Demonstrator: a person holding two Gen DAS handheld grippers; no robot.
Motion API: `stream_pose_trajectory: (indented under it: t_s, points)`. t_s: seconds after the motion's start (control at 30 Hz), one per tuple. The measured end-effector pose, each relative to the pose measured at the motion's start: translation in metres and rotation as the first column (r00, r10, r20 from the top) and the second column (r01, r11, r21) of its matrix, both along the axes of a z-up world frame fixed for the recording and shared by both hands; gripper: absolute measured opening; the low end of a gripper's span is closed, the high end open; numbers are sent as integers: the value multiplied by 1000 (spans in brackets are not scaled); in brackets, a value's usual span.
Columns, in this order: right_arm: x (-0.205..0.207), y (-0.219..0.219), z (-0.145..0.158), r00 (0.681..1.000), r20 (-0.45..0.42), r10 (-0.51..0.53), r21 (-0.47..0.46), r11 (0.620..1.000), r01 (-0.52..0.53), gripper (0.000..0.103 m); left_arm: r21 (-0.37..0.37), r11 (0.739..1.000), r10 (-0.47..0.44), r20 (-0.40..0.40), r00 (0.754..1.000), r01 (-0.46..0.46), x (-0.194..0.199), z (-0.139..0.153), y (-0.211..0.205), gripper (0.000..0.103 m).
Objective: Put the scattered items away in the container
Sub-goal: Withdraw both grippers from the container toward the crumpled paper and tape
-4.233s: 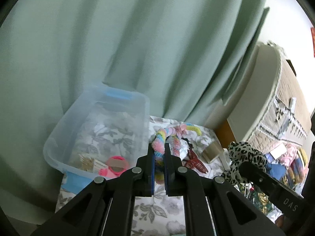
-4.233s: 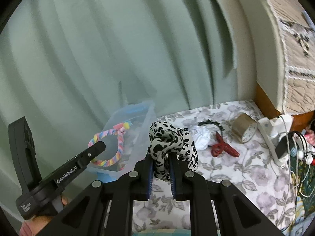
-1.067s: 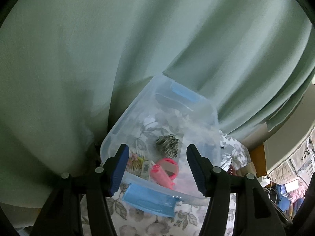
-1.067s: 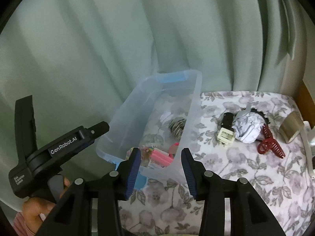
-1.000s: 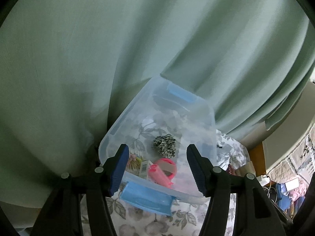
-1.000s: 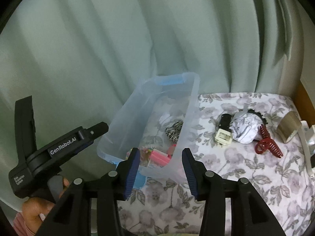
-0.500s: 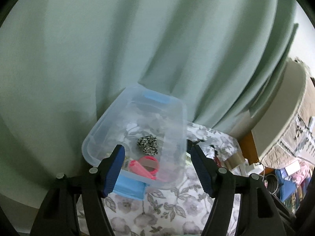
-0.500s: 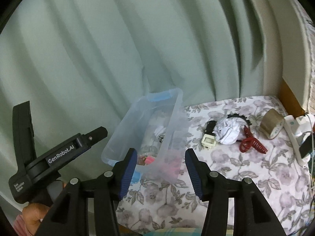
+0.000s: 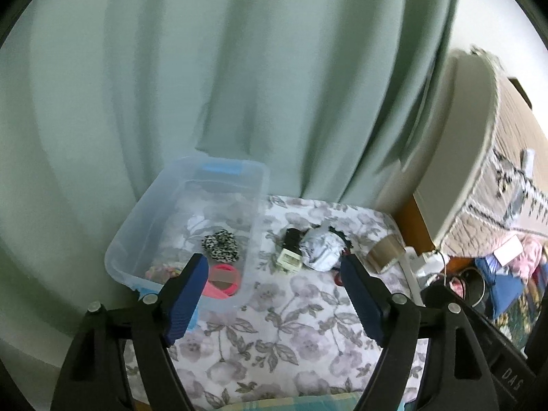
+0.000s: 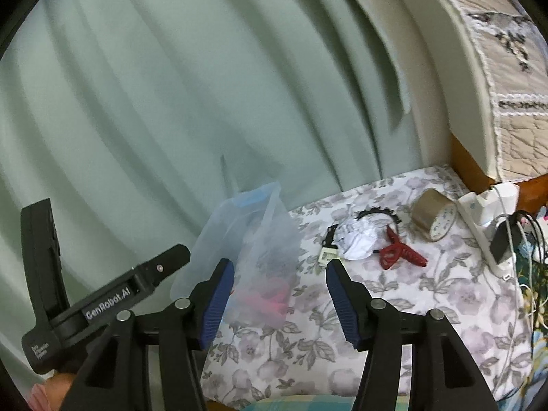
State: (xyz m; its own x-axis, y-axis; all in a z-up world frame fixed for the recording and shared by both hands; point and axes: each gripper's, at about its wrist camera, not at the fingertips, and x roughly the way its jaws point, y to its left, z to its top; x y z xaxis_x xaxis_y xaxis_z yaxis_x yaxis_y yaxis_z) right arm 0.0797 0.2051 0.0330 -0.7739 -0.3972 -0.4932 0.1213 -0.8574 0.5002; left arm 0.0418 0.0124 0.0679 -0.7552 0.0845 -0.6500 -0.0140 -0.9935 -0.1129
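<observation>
While both grippers hover spread wide and empty, the clear bin [image 9: 255,185] sits at the table's left.
Left gripper [image 9: 274,274] and right gripper [image 10: 280,279] hold nothing — leopard scrunchie [image 9: 221,244] lies inside the bin; crumpled paper [image 10: 356,239] and red claw clip [image 10: 399,253] remain on the floral cloth [image 9: 308,328].

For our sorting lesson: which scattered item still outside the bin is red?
The red claw hair clip, right of the crumpled white paper; nothing else there is red.

Leopard scrunchie [image 9: 221,247] & rainbow ring now in bin [image 9: 144,205], both grippers open (empty), pulled back
</observation>
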Motion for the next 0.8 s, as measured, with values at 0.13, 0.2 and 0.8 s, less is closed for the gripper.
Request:
stream_pose_trajectory:
  t_s: [0.13,0.2,0.8]
  points:
    - [3,18,-2,1000,-3,-22,-18,1000,22,61,-27,999,-29,4,1000,29,0,0,20,81]
    - [5,27,-3,999,-4,-35,-29,999,35,61,-42,998,-43,9,999,44,0,-2,31,81]
    - [-3,86,-30,988,68,-137,-4,991,137,67,-87,982,-157,102,982,166,-18,-36,100,82]
